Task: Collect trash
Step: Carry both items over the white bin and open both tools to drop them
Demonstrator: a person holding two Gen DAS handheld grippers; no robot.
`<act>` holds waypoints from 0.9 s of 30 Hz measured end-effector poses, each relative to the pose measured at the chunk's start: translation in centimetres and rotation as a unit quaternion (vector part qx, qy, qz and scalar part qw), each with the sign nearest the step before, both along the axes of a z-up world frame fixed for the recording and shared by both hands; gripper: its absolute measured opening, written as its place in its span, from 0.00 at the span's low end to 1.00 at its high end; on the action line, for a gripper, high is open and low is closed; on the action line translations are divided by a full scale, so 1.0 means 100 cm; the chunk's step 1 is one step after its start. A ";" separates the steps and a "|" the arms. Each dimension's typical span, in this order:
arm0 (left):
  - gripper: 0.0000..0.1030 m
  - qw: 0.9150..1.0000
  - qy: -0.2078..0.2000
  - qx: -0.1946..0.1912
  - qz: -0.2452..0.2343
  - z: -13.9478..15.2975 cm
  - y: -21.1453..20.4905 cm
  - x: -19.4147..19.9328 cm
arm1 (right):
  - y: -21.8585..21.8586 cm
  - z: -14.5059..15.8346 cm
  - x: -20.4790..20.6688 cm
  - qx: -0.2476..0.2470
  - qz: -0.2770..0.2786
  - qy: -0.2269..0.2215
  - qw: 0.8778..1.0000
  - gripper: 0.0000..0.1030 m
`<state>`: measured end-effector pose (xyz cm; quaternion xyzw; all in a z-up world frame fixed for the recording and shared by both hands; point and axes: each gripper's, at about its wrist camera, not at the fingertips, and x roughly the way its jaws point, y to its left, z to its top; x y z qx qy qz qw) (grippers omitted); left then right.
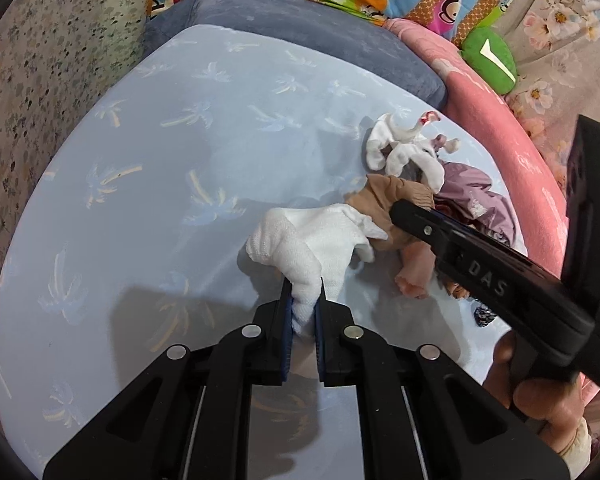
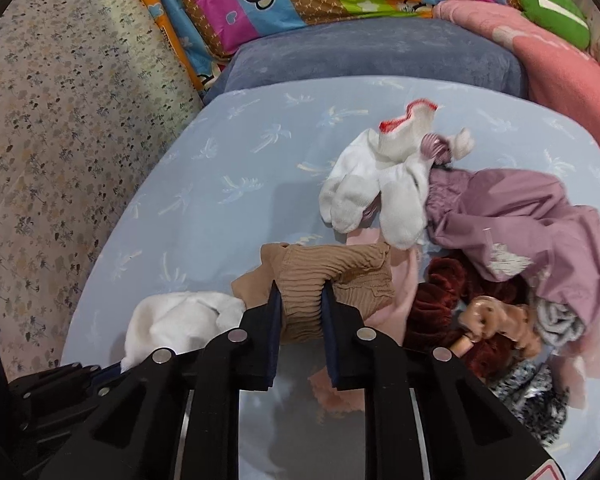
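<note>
Right tongs (image 2: 300,300) clamp ribbed tan sock (image 2: 332,268) on blue bed sheet (image 2: 228,160). White cloth (image 2: 176,320) just left of tongs. White gloves (image 2: 376,188), mauve garment (image 2: 520,220) beyond, right.

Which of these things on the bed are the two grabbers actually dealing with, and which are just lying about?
In the job:
- left gripper, shut on white towelling cloth
- right gripper, shut on tan ribbed sock

Lying about:
- white red-trimmed socks
- mauve garment
- green cushion
</note>
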<state>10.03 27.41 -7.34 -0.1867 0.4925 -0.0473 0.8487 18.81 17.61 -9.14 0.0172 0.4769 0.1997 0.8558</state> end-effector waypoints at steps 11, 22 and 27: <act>0.09 0.997 -0.061 0.001 -0.056 0.043 -0.056 0.004 | -0.078 0.058 -0.056 0.011 -0.061 -0.038 0.997 0.16; 0.09 0.982 -0.107 0.009 -0.157 0.077 -0.155 -0.004 | -0.195 0.094 -0.125 0.022 -0.157 -0.069 0.985 0.16; 0.09 0.971 -0.119 0.014 -0.205 0.086 -0.206 -0.010 | -0.245 0.101 -0.152 0.019 -0.202 -0.082 0.976 0.16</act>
